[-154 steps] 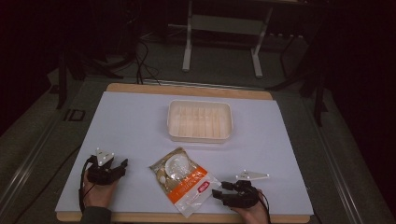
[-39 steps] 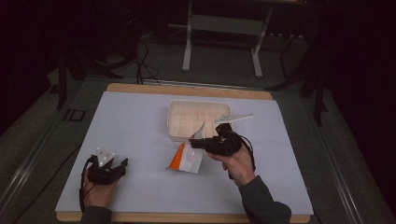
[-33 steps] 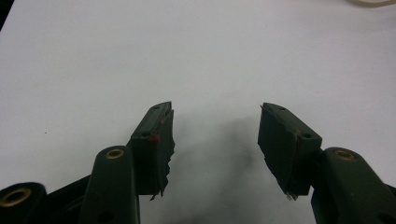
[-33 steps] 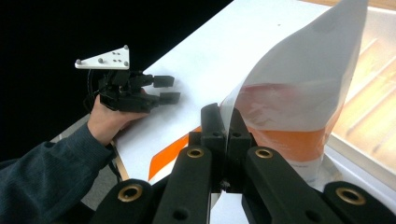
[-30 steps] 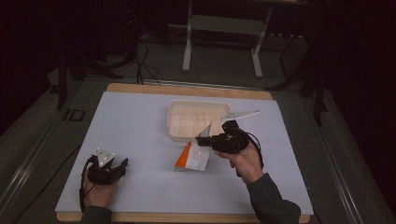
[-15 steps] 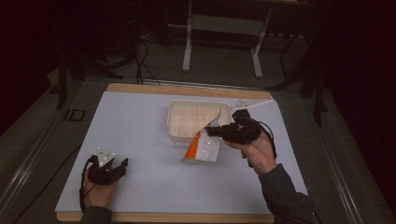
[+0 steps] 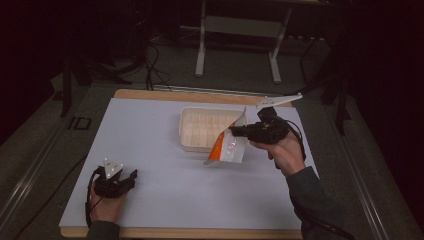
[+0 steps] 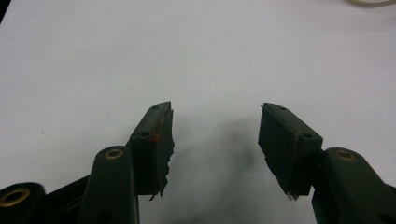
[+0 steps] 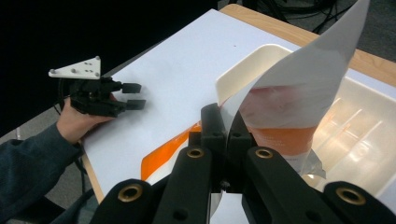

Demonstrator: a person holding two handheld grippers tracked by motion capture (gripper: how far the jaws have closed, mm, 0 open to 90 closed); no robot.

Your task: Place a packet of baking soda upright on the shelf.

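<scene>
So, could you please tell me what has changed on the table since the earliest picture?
The right gripper took hold of the snack packet, which lay flat at the near edge, and carried it up and away to the white tray, where it now hangs over the tray's near right corner. The left gripper stayed put, fingers open; the tray has not moved.

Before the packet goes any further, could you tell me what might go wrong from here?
The right gripper pinches only one edge of the packet, so it could slip out. The hanging packet may catch the tray rim rather than drop in. The left gripper rests open, far off, and could not steady it.
</scene>
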